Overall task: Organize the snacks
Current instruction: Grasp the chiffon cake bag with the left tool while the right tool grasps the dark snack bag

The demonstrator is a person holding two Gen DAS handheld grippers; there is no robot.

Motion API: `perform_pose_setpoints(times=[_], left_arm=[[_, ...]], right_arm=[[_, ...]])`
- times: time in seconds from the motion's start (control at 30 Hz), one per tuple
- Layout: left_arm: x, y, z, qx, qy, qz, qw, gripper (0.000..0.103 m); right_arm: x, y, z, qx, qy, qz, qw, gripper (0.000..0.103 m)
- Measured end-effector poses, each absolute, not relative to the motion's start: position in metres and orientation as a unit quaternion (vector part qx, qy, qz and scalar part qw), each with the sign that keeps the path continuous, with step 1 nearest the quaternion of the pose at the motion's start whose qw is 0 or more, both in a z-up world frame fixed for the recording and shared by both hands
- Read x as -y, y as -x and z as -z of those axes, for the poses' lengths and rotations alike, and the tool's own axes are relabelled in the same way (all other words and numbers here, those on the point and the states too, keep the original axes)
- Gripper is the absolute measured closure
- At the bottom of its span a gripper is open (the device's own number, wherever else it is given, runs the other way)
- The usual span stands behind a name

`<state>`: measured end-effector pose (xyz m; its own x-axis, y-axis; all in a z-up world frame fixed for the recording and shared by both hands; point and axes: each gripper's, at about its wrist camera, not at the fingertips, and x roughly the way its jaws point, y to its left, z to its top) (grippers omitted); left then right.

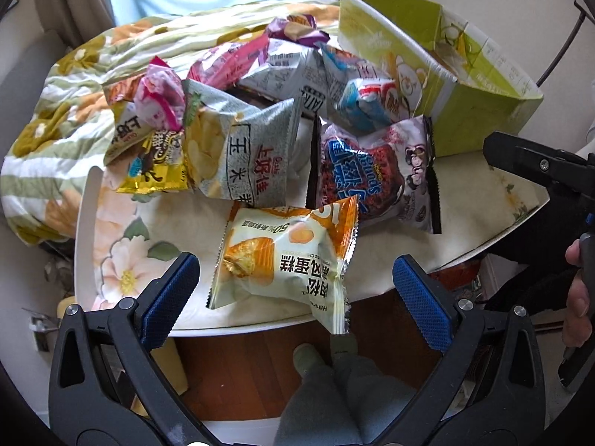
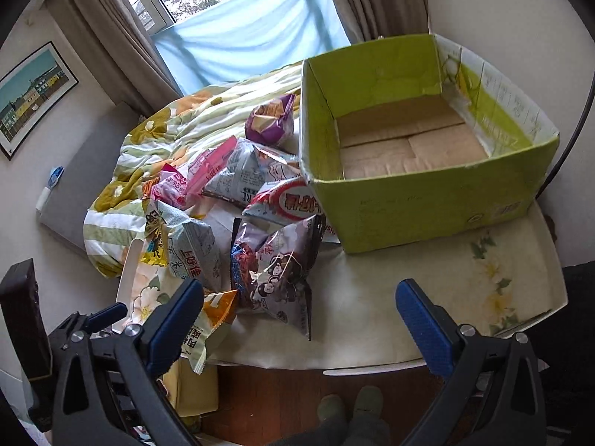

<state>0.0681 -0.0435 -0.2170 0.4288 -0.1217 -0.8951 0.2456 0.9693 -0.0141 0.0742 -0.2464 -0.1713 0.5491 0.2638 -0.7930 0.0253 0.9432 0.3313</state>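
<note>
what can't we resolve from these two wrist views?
- Left wrist: green box floor hidden by its near wall.
- Right wrist: orange cake packet partly behind the gripper finger.
- Both: packets lower in the snack pile covered by those on top.

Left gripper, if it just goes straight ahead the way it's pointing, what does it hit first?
Probably the orange cake packet. The left gripper is open and the packet lies right between its fingers at the table's near edge. Depth is hard to judge in the fisheye view; the purple snack bag lies beyond.
</note>
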Motion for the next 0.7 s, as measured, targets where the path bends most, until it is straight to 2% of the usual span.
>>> perform_pose_setpoints(times=[0.33, 0.4, 0.47, 0.57, 0.7], left_arm=[[0.071, -0.089, 0.269, -0.527, -0.137, 0.071, 0.836, 0.001], [0.070, -0.096, 0.275, -0.534, -0.143, 0.064, 0.831, 0.004], [0.069, -0.099, 0.279, -0.539, -0.148, 0.059, 0.827, 0.015], [0.064, -0.102, 0.282, -0.542, -0.135, 0.063, 0.827, 0.020], [0.059, -0.103, 0.281, -0.544, -0.131, 0.065, 0.826, 0.027]], right_arm=[[0.233, -0.114, 0.230, -0.508, -0.169, -0.129, 0.835, 0.000], [0.230, -0.126, 0.243, -0.515, -0.173, -0.143, 0.827, 0.000], [0.229, -0.129, 0.246, -0.518, -0.173, -0.146, 0.825, 0.000], [0.224, -0.140, 0.253, -0.523, -0.171, -0.156, 0.820, 0.001], [0.219, -0.146, 0.258, -0.531, -0.169, -0.166, 0.814, 0.010]])
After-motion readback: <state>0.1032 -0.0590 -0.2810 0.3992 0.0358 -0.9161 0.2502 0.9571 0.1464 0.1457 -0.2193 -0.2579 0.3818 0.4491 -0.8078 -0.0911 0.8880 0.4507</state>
